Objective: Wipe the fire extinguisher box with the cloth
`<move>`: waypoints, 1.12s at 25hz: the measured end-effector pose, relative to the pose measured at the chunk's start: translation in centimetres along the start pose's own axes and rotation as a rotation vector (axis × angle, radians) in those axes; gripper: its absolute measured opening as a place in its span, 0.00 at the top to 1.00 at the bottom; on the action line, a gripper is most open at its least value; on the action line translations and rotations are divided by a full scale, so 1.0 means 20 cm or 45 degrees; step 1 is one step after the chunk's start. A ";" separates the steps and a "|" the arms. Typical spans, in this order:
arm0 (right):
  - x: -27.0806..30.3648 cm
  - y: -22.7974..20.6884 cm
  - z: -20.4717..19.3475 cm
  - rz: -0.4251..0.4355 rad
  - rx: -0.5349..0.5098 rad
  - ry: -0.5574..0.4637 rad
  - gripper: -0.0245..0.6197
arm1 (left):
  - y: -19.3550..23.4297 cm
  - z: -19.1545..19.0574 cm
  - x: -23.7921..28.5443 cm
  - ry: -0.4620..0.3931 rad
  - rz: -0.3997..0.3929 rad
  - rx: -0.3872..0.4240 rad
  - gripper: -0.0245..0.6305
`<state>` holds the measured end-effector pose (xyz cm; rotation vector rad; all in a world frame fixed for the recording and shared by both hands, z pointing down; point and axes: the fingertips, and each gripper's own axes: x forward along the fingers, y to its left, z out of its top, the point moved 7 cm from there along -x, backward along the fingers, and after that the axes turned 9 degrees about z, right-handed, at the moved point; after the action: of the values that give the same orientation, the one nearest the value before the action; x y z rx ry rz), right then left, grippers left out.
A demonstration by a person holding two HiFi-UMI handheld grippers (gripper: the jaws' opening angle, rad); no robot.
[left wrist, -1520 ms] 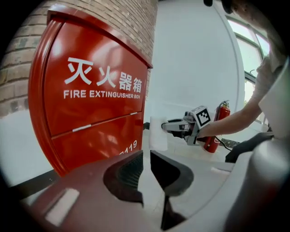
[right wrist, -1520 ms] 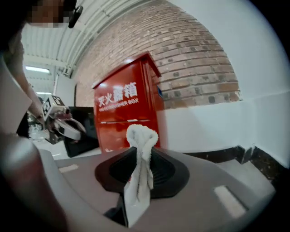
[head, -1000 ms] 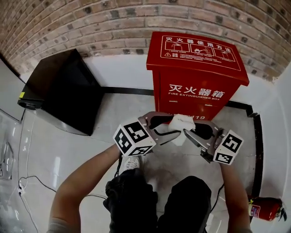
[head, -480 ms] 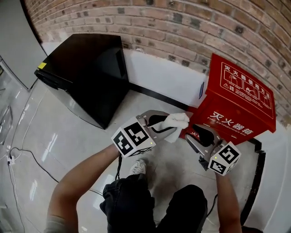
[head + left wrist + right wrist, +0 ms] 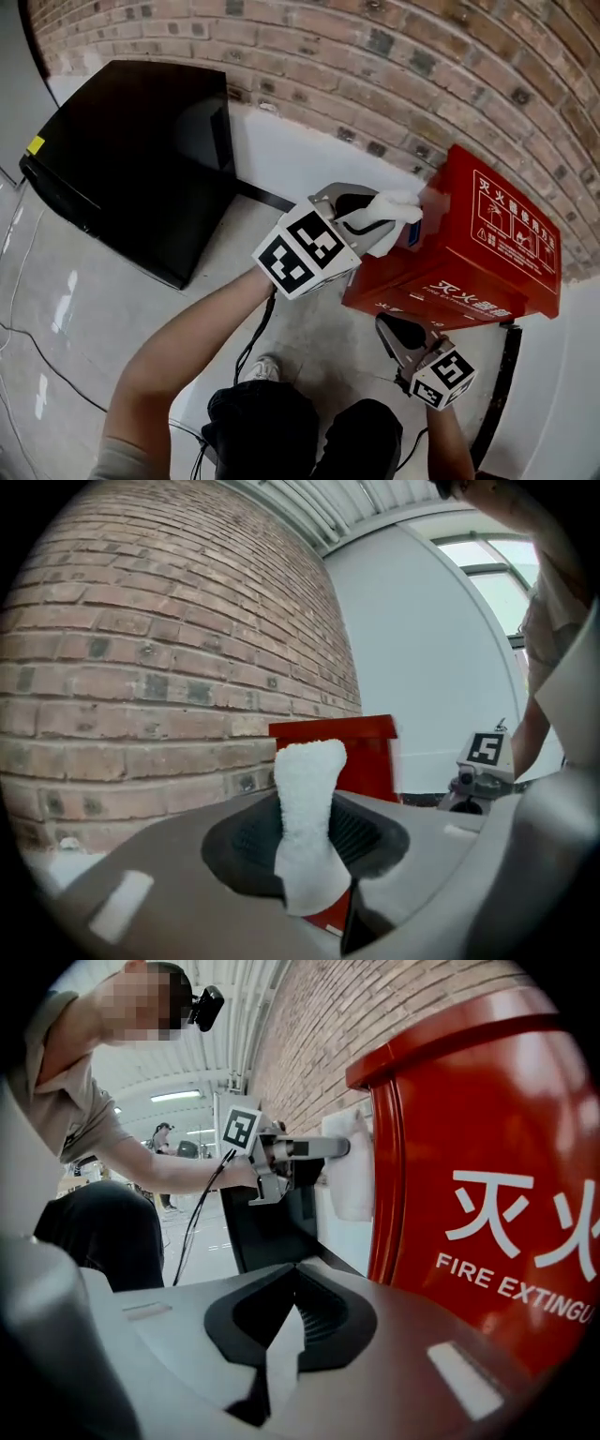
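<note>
The red fire extinguisher box (image 5: 487, 253) stands against the brick wall, and its front fills the right gripper view (image 5: 487, 1194). My left gripper (image 5: 380, 217) is shut on a white cloth (image 5: 396, 203), which it holds against the box's upper left side. That cloth (image 5: 349, 1171) lies flat on the red edge. Seen from the left gripper view, the cloth (image 5: 305, 827) sticks up between the jaws in front of the box (image 5: 361, 752). My right gripper (image 5: 398, 333) hangs low before the box front. Its jaws (image 5: 277, 1344) have just closed, shut with nothing between them.
A black cabinet (image 5: 141, 159) stands to the left against the brick wall (image 5: 375, 56). A thin cable (image 5: 37, 361) runs over the glossy floor at the lower left. My legs (image 5: 272, 431) are below the grippers.
The left gripper carried the cloth up and right to the box's left side. The right gripper dropped away from the cloth and shut. The head view swung left.
</note>
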<state>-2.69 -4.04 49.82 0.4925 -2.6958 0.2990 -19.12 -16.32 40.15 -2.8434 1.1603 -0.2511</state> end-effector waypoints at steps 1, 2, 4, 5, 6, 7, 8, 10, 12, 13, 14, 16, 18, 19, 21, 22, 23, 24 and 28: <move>0.02 -0.02 0.01 -0.010 0.024 0.009 0.92 | 0.03 0.02 0.07 -0.007 0.000 0.003 0.76; 0.05 -0.03 0.02 -0.021 0.041 0.023 0.92 | 0.07 0.04 0.14 -0.009 -0.001 0.004 0.76; 0.11 -0.06 0.05 -0.063 0.049 0.065 0.92 | 0.14 0.07 0.28 0.001 0.002 0.009 0.76; 0.14 -0.07 0.07 -0.095 0.042 0.085 0.92 | 0.18 0.08 0.34 0.012 0.010 0.012 0.76; 0.17 -0.09 0.10 -0.122 0.035 0.100 0.92 | 0.23 0.08 0.40 0.025 0.020 0.011 0.76; 0.20 -0.09 0.13 -0.135 0.037 0.109 0.92 | 0.26 0.09 0.45 0.039 0.025 0.004 0.76; 0.24 -0.09 0.16 -0.132 0.051 0.111 0.92 | 0.28 0.09 0.50 0.051 0.020 -0.009 0.76; 0.29 -0.06 0.21 -0.108 0.082 0.114 0.92 | 0.28 0.10 0.57 0.056 -0.020 -0.033 0.76; 0.32 -0.03 0.25 -0.086 0.085 0.122 0.92 | 0.26 0.11 0.60 0.043 -0.072 -0.022 0.76; 0.33 -0.02 0.26 -0.077 0.079 0.127 0.92 | 0.24 0.12 0.60 0.035 -0.097 -0.001 0.76; 0.33 -0.01 0.26 -0.069 0.072 0.134 0.92 | 0.23 0.11 0.60 0.027 -0.119 0.025 0.76; 0.31 0.00 0.25 -0.062 0.071 0.147 0.92 | 0.19 0.10 0.58 0.002 -0.161 0.080 0.76; 0.29 -0.01 0.21 -0.066 0.063 0.147 0.92 | 0.13 0.10 0.55 -0.019 -0.196 0.133 0.77; 0.28 -0.01 0.19 -0.067 0.043 0.144 0.92 | 0.10 0.10 0.53 -0.024 -0.203 0.151 0.78; 0.25 0.00 0.15 -0.057 -0.012 0.133 0.92 | 0.06 0.10 0.49 -0.021 -0.207 0.161 0.78; 0.24 0.01 0.13 -0.052 -0.027 0.129 0.92 | 0.03 0.10 0.46 -0.015 -0.213 0.160 0.78; 0.22 0.04 0.12 -0.048 -0.037 0.128 0.92 | 0.00 0.10 0.43 -0.009 -0.223 0.163 0.78; 0.21 0.06 0.10 -0.043 -0.044 0.130 0.92 | -0.03 0.09 0.40 -0.004 -0.233 0.169 0.78; 0.17 0.12 0.04 -0.024 -0.049 0.159 0.92 | -0.14 0.08 0.26 -0.002 -0.268 0.186 0.78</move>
<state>-6.85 -3.11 50.11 0.4715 -2.5700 0.2636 -13.23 -17.98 39.63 -2.8334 0.8045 -0.3290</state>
